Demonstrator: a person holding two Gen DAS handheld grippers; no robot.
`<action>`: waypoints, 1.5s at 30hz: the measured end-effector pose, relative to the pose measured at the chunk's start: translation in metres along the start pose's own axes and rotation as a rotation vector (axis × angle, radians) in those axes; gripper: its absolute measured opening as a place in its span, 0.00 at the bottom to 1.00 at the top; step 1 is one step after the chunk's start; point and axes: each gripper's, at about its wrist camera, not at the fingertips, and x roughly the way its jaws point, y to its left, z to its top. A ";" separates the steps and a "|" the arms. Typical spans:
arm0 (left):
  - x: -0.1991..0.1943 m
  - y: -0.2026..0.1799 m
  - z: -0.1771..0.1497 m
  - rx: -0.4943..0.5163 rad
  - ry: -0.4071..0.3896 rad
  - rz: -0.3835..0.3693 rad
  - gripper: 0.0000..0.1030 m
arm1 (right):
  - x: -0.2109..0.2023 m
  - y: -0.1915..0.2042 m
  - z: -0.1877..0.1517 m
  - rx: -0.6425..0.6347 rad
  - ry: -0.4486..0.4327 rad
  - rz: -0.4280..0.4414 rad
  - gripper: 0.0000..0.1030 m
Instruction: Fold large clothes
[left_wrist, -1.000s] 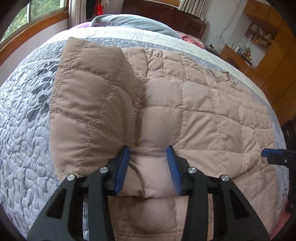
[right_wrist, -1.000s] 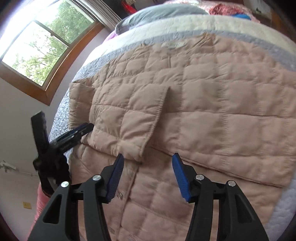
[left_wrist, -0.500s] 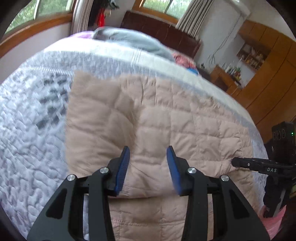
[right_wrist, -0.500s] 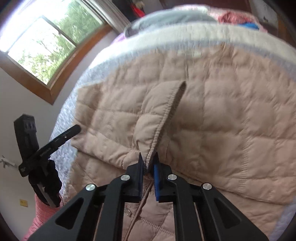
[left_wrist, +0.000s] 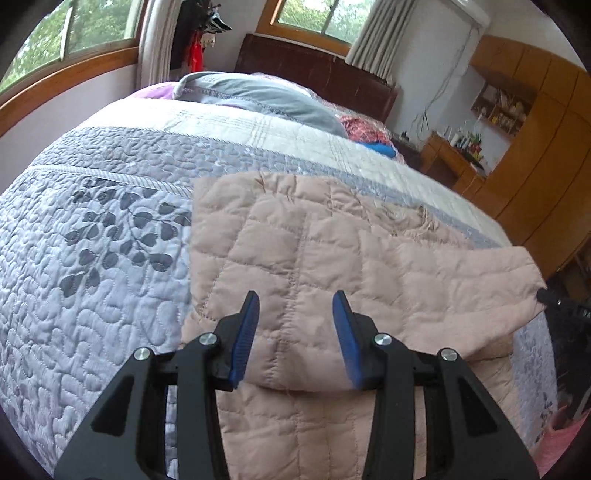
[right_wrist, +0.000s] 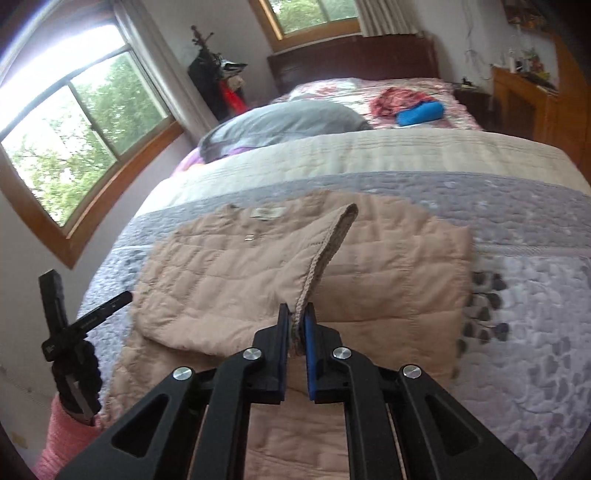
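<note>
A beige quilted jacket (left_wrist: 332, 251) lies spread on the bed's grey quilt (left_wrist: 110, 258). My left gripper (left_wrist: 297, 325) is shut on a thick folded edge of it, the blue pads pressing both sides of the fold, which is raised off the layer below. My right gripper (right_wrist: 296, 325) is shut on the ribbed edge of a jacket flap (right_wrist: 325, 254) and holds it up like a tent above the jacket (right_wrist: 388, 258). In the right wrist view the left gripper (right_wrist: 122, 297) is at the jacket's left edge. In the left wrist view the right gripper (left_wrist: 545, 295) shows at the lifted right corner.
A grey pillow (left_wrist: 258, 96) and a dark headboard (left_wrist: 317, 74) lie beyond the jacket. A blue bundle (right_wrist: 421, 112) and red cloth sit further back. Wooden cabinets (left_wrist: 535, 166) stand to the right, windows to the left. A pink sleeve (right_wrist: 62, 435) holds the left gripper.
My right gripper closed from open onto the flap's edge and lifted it up and away. My left gripper rose with its fold, jaws unchanged.
</note>
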 end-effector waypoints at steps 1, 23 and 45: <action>0.007 -0.005 -0.002 0.018 0.018 0.006 0.39 | 0.002 -0.010 -0.001 0.013 0.007 -0.012 0.08; 0.035 -0.018 -0.020 0.129 0.092 0.113 0.40 | 0.054 -0.043 -0.044 0.098 0.100 -0.184 0.18; 0.064 -0.067 -0.045 0.206 0.126 0.087 0.42 | 0.110 0.032 -0.059 0.042 0.194 -0.109 0.14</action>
